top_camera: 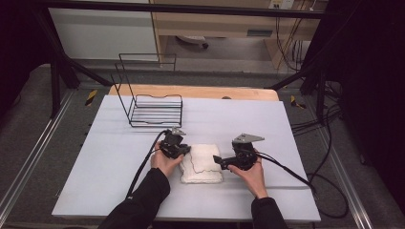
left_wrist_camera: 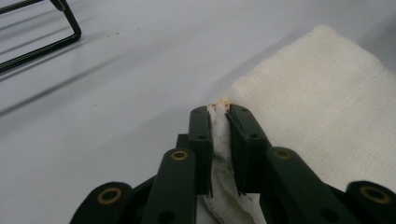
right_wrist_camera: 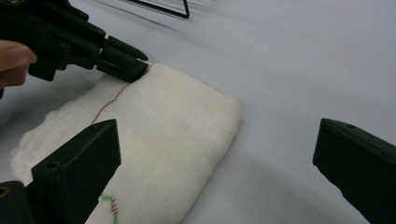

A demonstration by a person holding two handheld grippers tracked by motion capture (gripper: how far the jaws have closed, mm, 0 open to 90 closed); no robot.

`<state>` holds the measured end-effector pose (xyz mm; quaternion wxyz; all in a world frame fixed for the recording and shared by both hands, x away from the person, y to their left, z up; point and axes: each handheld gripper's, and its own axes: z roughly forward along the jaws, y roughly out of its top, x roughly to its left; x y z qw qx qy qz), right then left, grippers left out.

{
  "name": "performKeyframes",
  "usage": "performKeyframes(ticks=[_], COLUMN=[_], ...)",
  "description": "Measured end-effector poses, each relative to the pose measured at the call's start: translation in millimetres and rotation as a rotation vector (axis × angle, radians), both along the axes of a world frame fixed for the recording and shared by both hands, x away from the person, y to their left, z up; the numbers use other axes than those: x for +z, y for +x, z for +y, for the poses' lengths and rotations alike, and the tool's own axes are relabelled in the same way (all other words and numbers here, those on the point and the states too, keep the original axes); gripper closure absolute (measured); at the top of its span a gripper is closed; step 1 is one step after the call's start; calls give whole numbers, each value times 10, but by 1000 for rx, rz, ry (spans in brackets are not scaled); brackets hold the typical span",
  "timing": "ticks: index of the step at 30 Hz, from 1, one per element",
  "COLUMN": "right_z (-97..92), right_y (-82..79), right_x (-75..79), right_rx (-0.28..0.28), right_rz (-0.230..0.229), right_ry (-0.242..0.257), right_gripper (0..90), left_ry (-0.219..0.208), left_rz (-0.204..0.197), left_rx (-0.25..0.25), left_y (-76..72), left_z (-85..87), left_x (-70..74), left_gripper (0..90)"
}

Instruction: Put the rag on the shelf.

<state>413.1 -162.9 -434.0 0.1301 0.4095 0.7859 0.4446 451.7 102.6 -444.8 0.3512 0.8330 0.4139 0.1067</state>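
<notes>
The folded white cloth (top_camera: 202, 163) lies on the grey table (top_camera: 105, 162), near the wire rack (top_camera: 155, 110). The left gripper (left_wrist_camera: 219, 122) pinches the cloth's edge between its jaws. The right gripper (right_wrist_camera: 215, 154) stands wide apart, holding nothing, just beside the cloth.

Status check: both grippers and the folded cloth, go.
Left gripper shut on folded white cloth at its edge. Right gripper open beside the cloth, not gripping. Black wire rack stands well clear.
</notes>
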Motion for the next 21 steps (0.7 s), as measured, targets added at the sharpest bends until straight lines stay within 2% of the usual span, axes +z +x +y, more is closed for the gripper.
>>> performKeyframes(ticks=[4,5,6,9,11,13,17,21], right_z=[41,65,77,112,134,143,152,161], right_y=[111,174,201,281,324,356,387,385], right_x=[-29,-52,-65,-101,-130,-159,-206,-218], right_rx=[-21,-24,-28,-46,-47,-41,-30,-20], right_rz=[18,26,14,28,27,52,69,90], right_ry=[-14,-11,-2,32,1,2,-16,-10], right_gripper=[29,80,106,171,239,285,371,446], left_ry=[11,11,11,14,9,8,9,11], left_rz=[-9,-12,-12,-17,-11,-11,-11,-12], left_rx=[-4,-2,-2,-2,-1,-1,-1,0], left_y=[-7,-11,-11,-14,-11,-11,-10,-12], left_z=[-8,-13,-13,-16,-13,-12,-12,-15], left_x=[1,0,0,-1,-1,-2,-1,-1], left_gripper=[793,794,794,795,795,795,796,796])
